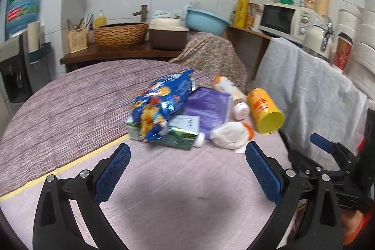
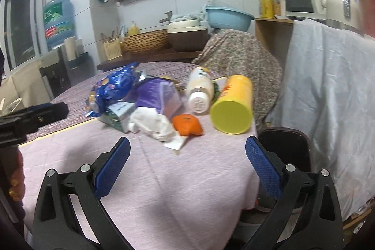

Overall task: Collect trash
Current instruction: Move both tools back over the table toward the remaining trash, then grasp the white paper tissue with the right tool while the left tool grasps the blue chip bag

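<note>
Trash pile [image 1: 187, 114] heaped on round table [image 1: 70, 109], yellow can [image 2: 232, 107] lying at its right edge; left gripper [image 1: 187, 170] and right gripper [image 2: 187, 170] hover nearside, both spread wide, empty.

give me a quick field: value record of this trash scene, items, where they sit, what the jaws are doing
surface: round table with pale pink cloth
pile: blue crinkled snack bag, purple plastic pouch, green-and-white carton, crumpled white tissue
lying on side: yellow cylindrical canister, white plastic bottle
orange piece: orange crumpled wrapper, beside the tissue
left gripper: jaws open, empty, short of the pile
right gripper: jaws open, empty
collected: nothing yet
</note>
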